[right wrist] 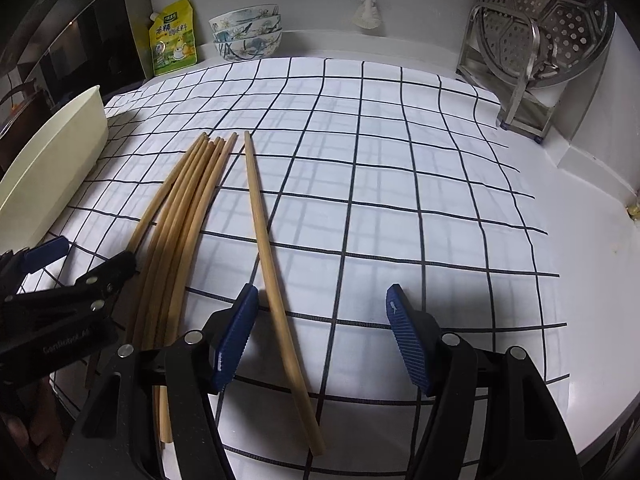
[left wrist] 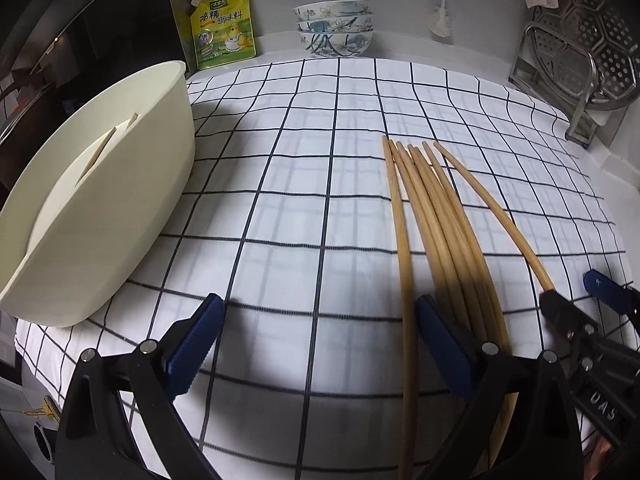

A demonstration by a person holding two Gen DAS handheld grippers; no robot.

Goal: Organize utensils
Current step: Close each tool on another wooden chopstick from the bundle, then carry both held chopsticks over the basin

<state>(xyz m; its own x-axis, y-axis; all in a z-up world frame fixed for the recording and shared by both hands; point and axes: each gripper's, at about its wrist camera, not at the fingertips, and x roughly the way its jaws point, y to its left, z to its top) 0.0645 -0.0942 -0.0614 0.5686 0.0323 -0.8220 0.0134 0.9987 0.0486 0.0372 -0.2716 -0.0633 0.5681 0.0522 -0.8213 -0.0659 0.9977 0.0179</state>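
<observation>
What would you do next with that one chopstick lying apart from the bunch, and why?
Probably lower the right gripper and close it on the lone chopstick. Its jaws stand open with that stick lying between them, nearer the left pad, apart from the bundle of chopsticks. The cream container at left, already holding sticks, looks like the destination.

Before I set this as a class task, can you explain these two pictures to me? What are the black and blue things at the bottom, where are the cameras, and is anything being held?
No robot here: a person holds a two-finger claw in each hand, with a camera on each looking forward along its fingers. One view comes from the left claw, the other from the right claw. Both are open and hold nothing. On the checked cloth lies a bundle of chopsticks, plus a single chopstick set apart between the right claw's fingers. A cream tub stands to the left, with stacked bowls behind.
</observation>
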